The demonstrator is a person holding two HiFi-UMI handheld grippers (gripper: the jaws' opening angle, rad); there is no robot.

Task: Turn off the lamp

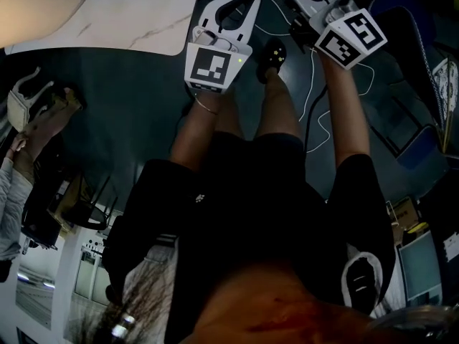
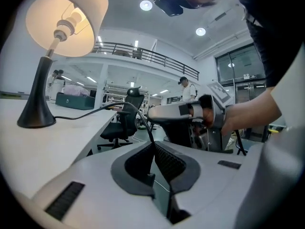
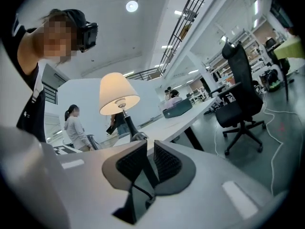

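your left gripper has its jaws drawn together on the black lamp cord, pinching it right at the tips. your right gripper stands nearly closed as well, and the dark strand slanting between its pads looks to be the same cord, so read both claws as clamped on it. from the left tips the cord climbs up and away to your left, arches over, drops onto the edge of the white table and runs along it to the flared black base of the lamp. the lamp stands upright at the far left of that view with its shade glowing, so the light is on. that is the relation to work from: the cord's long axis leads from the claws leftward to the lamp, and any switch on it would sit somewhere along that line, though no view shows you one plainly. in the left gripper view the lamp looms large and off to the side; in the right gripper view it is small and almost dead ahead, its base just past the jaw tips. the head view puts the left claw close beside the table's edge and the right one further out over the floor. so i judge your left hand the nearer, with the lamp lying to its left, not in front.
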